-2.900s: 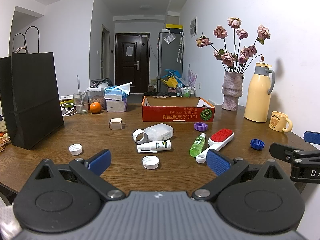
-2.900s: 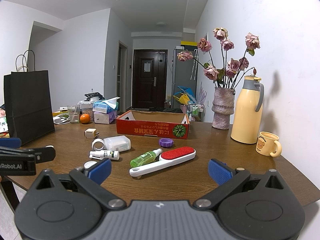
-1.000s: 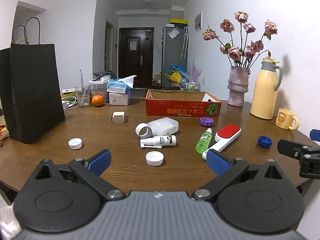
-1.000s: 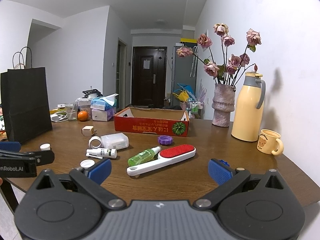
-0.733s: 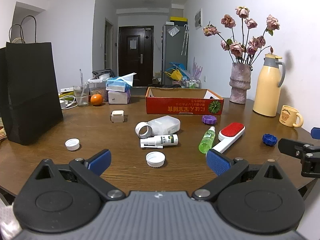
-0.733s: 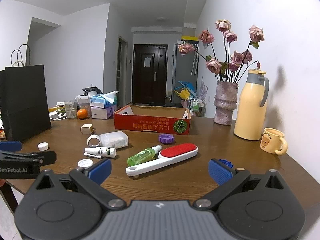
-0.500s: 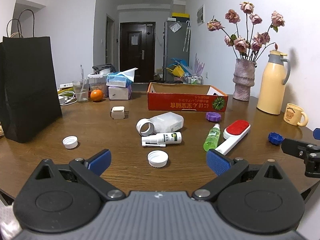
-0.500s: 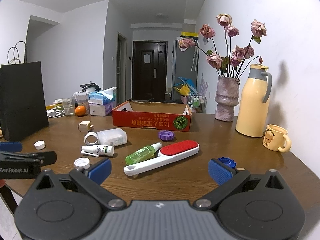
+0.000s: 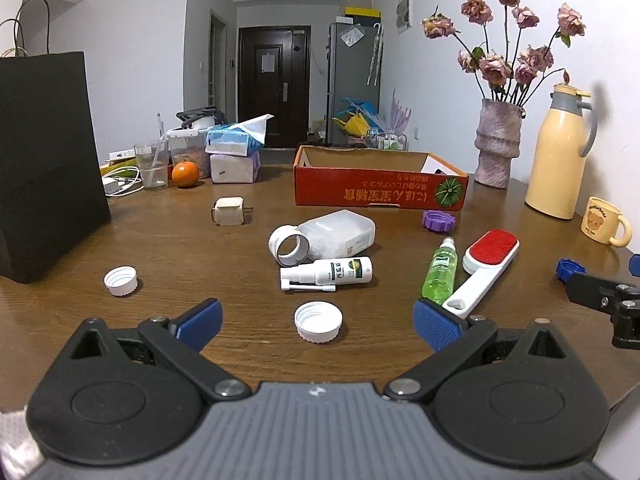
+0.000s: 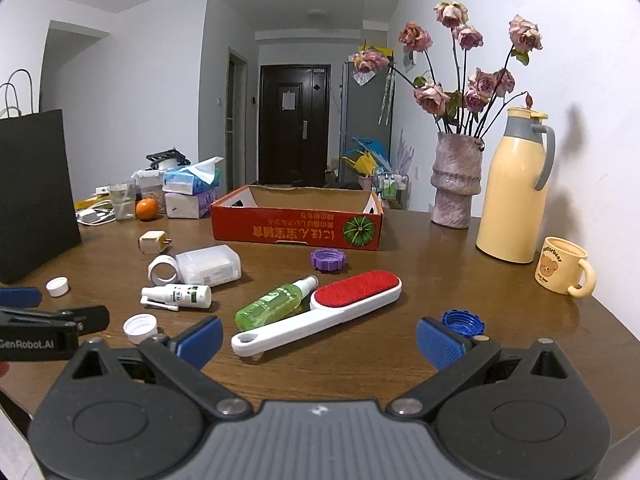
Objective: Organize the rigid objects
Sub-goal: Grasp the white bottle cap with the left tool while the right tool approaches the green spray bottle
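- Rigid objects lie scattered on the brown table (image 9: 168,256), none in the red cardboard box (image 9: 380,196) behind them.
- Left wrist view: left gripper (image 9: 316,322) hangs low over the near edge, jaws spread wide, nothing between the blue pads (image 9: 434,326).
- A white cap (image 9: 318,320) sits just ahead of the gap; a second white cap (image 9: 121,280) lies well off to the left.
- A clear tub (image 9: 324,236) lies on its side, touching a white spray bottle (image 9: 328,274) in front of it.
- A green bottle (image 9: 440,272) lies beside a red lint brush (image 9: 484,268); purple cap (image 9: 439,221) near the box.
- Against 0.5 s ago: everything sits larger and closer; the camera has edged forward and dipped.
- Right wrist view: right gripper (image 10: 318,336) likewise splayed and empty, the lint brush handle (image 10: 280,330) just beyond it.
- A blue cap (image 10: 462,322) peeks behind the right pad (image 10: 438,344), more hidden than half a second ago.
- The mug (image 10: 564,272), flask (image 10: 514,188) and vase (image 10: 456,180) stand along the wall side, unmoved.
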A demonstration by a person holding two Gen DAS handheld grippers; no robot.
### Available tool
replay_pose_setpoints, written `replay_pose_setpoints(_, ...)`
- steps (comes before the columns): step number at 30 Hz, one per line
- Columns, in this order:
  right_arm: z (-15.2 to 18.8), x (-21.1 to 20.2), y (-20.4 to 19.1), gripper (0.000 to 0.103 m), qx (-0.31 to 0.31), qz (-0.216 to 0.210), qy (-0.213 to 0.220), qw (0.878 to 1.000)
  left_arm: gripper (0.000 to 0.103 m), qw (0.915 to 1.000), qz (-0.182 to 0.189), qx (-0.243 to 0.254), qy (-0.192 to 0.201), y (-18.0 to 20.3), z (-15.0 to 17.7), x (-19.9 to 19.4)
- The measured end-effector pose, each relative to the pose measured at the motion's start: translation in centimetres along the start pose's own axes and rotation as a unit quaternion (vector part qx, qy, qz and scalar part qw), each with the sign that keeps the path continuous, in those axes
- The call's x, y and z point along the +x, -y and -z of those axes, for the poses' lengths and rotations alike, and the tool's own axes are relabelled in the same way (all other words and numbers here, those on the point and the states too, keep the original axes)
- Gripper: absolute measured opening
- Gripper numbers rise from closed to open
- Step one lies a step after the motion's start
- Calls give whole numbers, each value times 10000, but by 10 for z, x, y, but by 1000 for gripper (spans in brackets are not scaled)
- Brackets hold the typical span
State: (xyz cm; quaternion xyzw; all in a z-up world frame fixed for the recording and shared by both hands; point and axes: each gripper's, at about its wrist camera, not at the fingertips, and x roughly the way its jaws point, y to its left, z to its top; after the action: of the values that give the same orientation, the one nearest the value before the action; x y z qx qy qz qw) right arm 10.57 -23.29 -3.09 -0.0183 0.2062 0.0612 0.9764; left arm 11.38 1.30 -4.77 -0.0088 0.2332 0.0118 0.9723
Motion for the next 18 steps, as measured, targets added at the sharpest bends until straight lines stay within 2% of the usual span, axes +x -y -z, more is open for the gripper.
replay_pose_setpoints(18, -7, 69, 0, 103, 29, 46, -447, 9990, 103, 9984, -5, -26, -566, -3, -2, 70)
